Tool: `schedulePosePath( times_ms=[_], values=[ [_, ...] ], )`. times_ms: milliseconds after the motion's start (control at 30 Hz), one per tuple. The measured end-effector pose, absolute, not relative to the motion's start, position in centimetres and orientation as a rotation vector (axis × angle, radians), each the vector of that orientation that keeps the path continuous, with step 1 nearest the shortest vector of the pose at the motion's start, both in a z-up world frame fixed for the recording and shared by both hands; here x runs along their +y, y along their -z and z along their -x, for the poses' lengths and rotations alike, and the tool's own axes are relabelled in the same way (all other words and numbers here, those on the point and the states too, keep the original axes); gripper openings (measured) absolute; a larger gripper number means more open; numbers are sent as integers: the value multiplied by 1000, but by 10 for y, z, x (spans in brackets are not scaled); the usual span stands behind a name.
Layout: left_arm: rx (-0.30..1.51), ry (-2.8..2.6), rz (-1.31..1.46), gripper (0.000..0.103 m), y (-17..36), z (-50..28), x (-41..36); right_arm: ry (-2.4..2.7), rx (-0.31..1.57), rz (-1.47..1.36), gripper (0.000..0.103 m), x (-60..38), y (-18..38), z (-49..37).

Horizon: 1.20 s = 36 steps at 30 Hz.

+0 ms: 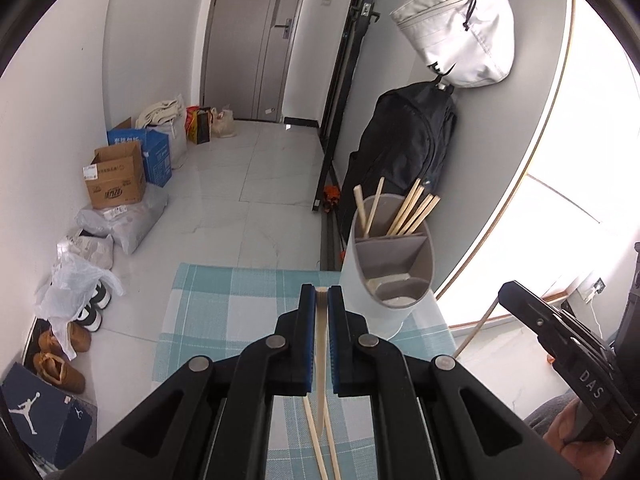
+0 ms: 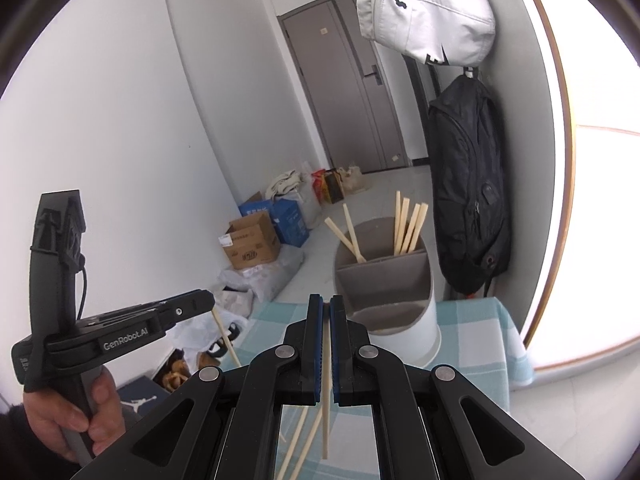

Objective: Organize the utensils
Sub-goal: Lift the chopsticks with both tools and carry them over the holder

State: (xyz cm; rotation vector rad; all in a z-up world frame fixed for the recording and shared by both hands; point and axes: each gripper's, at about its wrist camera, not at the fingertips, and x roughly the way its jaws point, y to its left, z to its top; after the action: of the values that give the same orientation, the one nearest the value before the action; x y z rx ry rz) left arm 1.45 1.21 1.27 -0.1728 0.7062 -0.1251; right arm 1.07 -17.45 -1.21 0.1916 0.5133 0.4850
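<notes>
A white utensil holder (image 1: 384, 276) with grey dividers stands on the blue checked cloth (image 1: 224, 304); it also shows in the right wrist view (image 2: 404, 320). Several wooden chopsticks (image 1: 412, 208) stand in its far compartment. My left gripper (image 1: 321, 292) is shut on a chopstick (image 1: 321, 344), held above the cloth just left of the holder. My right gripper (image 2: 326, 304) is shut on another chopstick (image 2: 326, 380), just in front of the holder. Loose chopsticks (image 2: 300, 440) lie on the cloth below. The left gripper (image 2: 204, 300) shows in the right view holding its chopstick (image 2: 226, 340).
A black backpack (image 1: 404, 152) and a white bag (image 1: 460, 28) hang on the wall right behind the holder. Cardboard boxes (image 1: 116, 176), bags and shoes (image 1: 60, 368) line the floor at the left. The table's far edge lies just beyond the holder.
</notes>
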Motion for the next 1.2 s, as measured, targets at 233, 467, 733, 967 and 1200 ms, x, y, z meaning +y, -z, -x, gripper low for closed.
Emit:
schedulePosePath(
  times_ms=[233, 467, 733, 967, 1200],
  values=[
    [663, 157, 177, 2, -50, -19, 2, -490, 454, -186, 2, -179, -26, -16],
    [643, 182, 183, 2, -77, -33, -7, -498, 426, -217, 2, -188, -61, -35],
    [626, 207, 196, 2, -100, -56, -13, -488, 400, -233, 2, -197, -88, -62],
    [622, 220, 198, 2, -115, -86, -18, -478, 395, -240, 3, -201, -102, -95],
    [597, 209, 202, 2, -122, -118, -25, -465, 377, -216, 2, -200, -112, -124]
  ],
)
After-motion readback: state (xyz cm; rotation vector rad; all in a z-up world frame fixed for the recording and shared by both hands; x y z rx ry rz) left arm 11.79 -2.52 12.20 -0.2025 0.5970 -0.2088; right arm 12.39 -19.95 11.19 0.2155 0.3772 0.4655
